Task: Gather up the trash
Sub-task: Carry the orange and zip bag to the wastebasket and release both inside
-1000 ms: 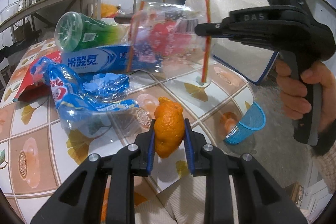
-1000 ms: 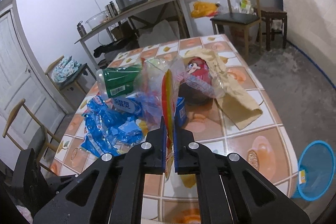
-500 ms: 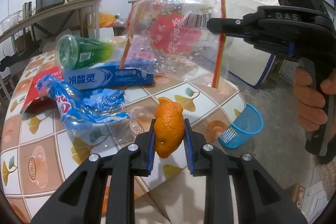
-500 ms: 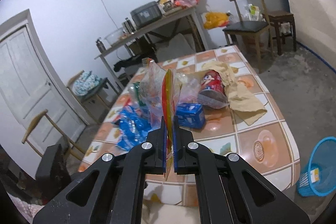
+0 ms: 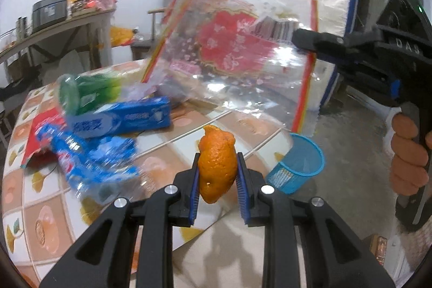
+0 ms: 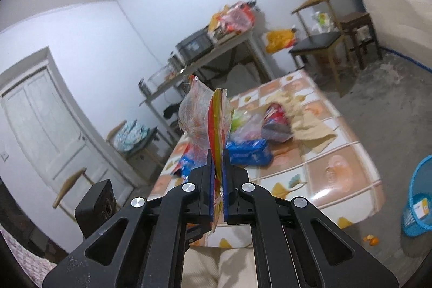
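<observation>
My left gripper (image 5: 217,174) is shut on an orange peel (image 5: 216,162), held above the table's near corner. My right gripper (image 6: 218,174) is shut on the edge of a clear plastic bag (image 6: 205,118) with red print and striped edges; in the left wrist view the bag (image 5: 229,58) hangs in the air above the table, held from the right. A blue mesh trash basket (image 5: 299,166) stands on the floor beside the table; it also shows in the right wrist view (image 6: 418,196) with a scrap inside.
On the tiled table (image 5: 172,142) lie a blue toothpaste box (image 5: 121,120), a green bottle (image 5: 86,91), a crumpled blue wrapper (image 5: 89,161) and red packaging (image 5: 37,131). A red can (image 6: 275,118) and beige cloth (image 6: 310,123) lie further along. Peel scraps (image 6: 371,239) lie on the floor.
My right gripper has lifted the plastic bag off the table and pulled it up and back. My left gripper keeps the orange peel and has swung toward the basket side.
</observation>
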Available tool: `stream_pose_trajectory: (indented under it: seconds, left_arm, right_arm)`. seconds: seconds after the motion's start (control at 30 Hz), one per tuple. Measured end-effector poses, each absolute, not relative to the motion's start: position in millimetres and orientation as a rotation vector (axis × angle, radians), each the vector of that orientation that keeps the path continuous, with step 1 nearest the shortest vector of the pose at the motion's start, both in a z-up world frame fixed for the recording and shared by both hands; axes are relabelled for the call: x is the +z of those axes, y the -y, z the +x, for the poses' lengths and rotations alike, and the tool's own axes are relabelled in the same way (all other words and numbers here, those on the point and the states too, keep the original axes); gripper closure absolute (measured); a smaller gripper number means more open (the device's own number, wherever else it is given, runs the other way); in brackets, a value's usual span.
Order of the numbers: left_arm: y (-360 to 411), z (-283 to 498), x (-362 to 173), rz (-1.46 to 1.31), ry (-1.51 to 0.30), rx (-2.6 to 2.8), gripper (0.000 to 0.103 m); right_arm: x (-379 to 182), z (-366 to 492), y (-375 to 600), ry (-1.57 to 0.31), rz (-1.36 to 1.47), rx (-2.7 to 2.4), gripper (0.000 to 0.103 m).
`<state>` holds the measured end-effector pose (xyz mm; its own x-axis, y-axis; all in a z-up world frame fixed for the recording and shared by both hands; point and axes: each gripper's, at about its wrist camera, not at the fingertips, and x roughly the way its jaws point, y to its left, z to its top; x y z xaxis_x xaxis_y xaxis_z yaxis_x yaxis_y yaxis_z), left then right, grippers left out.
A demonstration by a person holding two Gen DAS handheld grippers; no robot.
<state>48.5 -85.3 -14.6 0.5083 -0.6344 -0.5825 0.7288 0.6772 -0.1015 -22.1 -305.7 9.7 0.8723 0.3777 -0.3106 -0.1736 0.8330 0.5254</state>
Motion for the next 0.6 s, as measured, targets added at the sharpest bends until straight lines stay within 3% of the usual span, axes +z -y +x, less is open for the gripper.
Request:
stream_pose_trajectory:
  seconds: [0.33, 0.6]
  left_arm:
    - [202.6, 52.9, 9.2, 0.205, -0.634, -1.079, 0.08]
    - [354.0, 71.0, -21.6, 0.24, -0.858, -1.256, 0.08]
  right_arm:
    - [12.2, -95.7, 427.8, -0.286, 0.575, -0.043, 0.1]
    - [-48.1, -139.1, 521.6, -0.368, 0.654, -0.417, 0.1]
